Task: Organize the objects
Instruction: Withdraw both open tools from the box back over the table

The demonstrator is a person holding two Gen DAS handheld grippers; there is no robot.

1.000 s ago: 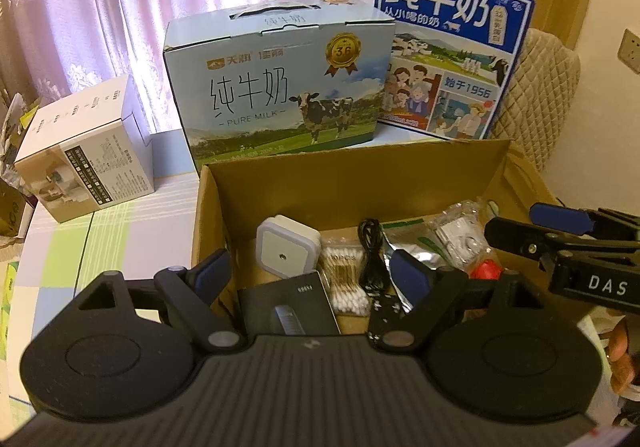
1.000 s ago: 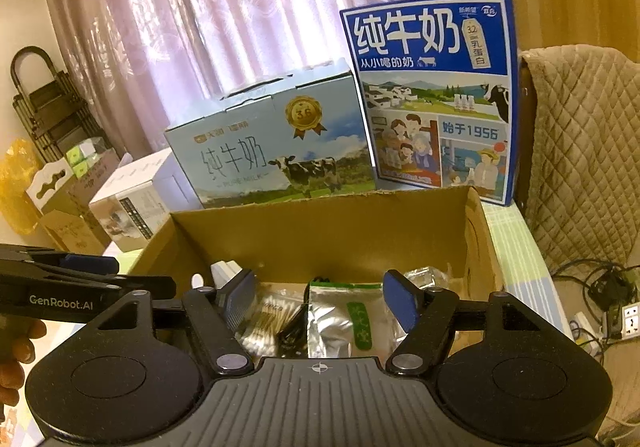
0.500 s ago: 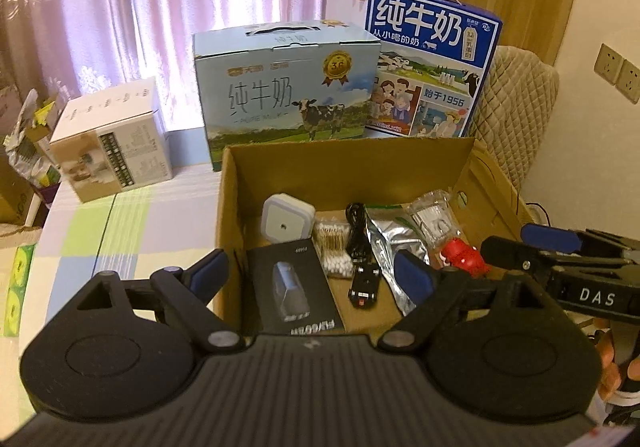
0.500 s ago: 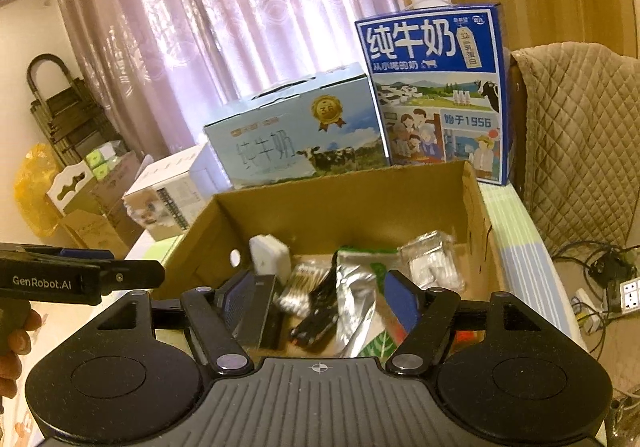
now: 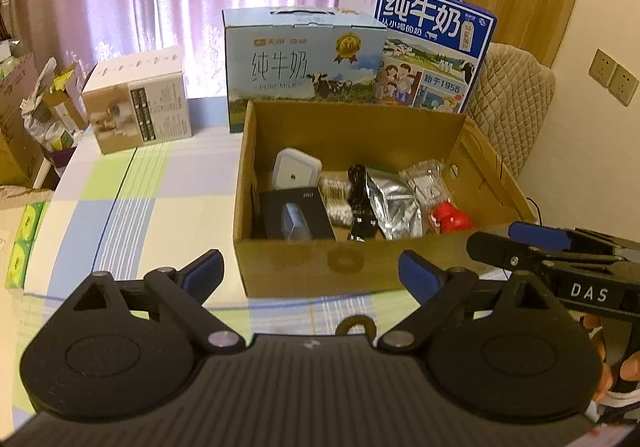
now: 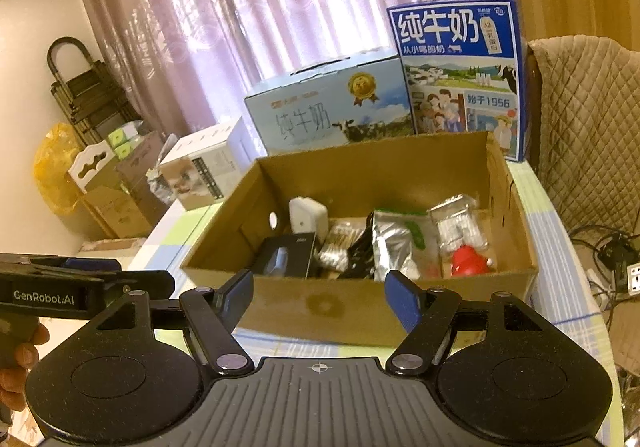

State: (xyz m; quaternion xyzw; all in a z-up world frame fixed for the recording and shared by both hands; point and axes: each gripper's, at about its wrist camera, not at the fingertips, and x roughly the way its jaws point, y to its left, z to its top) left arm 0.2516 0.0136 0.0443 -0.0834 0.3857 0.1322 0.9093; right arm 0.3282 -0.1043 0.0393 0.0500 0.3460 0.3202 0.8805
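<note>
Left gripper (image 5: 310, 273) just opened wide, right gripper (image 6: 318, 293) half open, both empty; box (image 5: 320, 267) of light bits: stiff cardboard, grip side walls

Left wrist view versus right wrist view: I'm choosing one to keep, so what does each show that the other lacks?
Only the left wrist view shows the wall sockets and the green packs at the table's left edge. Only the right wrist view shows the folded stepladder, the yellow bag and the power strip on the floor. Both show the cardboard box of small items, the two milk cartons behind it, and both tools open with nothing between their fingers.
</note>
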